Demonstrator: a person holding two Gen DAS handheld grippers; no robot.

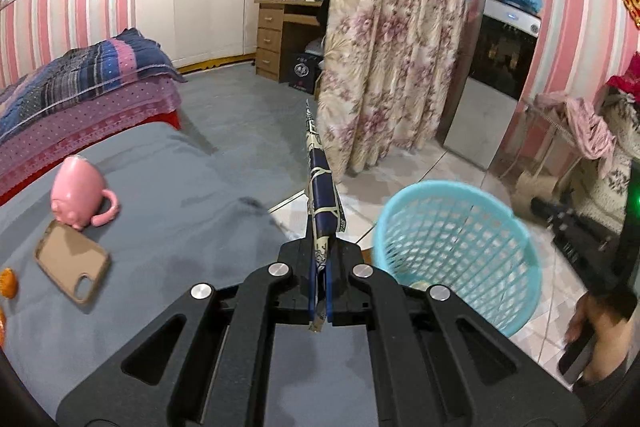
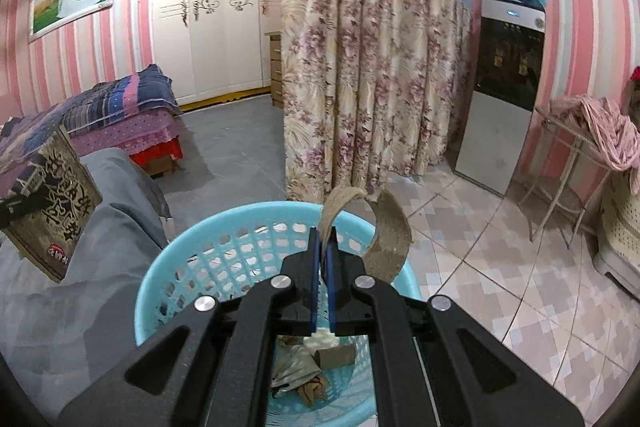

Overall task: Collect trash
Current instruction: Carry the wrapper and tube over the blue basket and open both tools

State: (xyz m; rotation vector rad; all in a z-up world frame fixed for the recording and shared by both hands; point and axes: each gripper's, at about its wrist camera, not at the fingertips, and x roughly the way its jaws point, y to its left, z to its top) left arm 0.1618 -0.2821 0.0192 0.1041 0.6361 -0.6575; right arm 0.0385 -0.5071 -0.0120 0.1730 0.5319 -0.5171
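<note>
Left gripper [image 1: 319,259]: jaws pressed together on a flattened blue-and-tan printed wrapper [image 1: 320,187], which sticks up and forward, edge-on in the left wrist view. The right wrist view shows the same wrapper's flat face [image 2: 52,207] at far left, dark with gold characters, held above the grey bedcover [image 2: 60,307].

Right gripper [image 2: 323,247]: jaws pinched on one end of a curled brown cardboard strip [image 2: 390,231]. The strip arches up and to the right, directly above the far rim of the light-blue mesh trash basket [image 2: 224,239].

The basket stands on the tiled floor [image 2: 500,287] just beside the bed edge. It contains a cardboard tube [image 2: 336,354], crumpled paper [image 2: 296,367] and brown scraps.

On the bedcover, in the left wrist view: pink pig-shaped mug [image 1: 80,193], lying tipped; tan phone case [image 1: 72,261], touching the mug; an orange item [image 1: 8,283] at the frame's edge.
</note>
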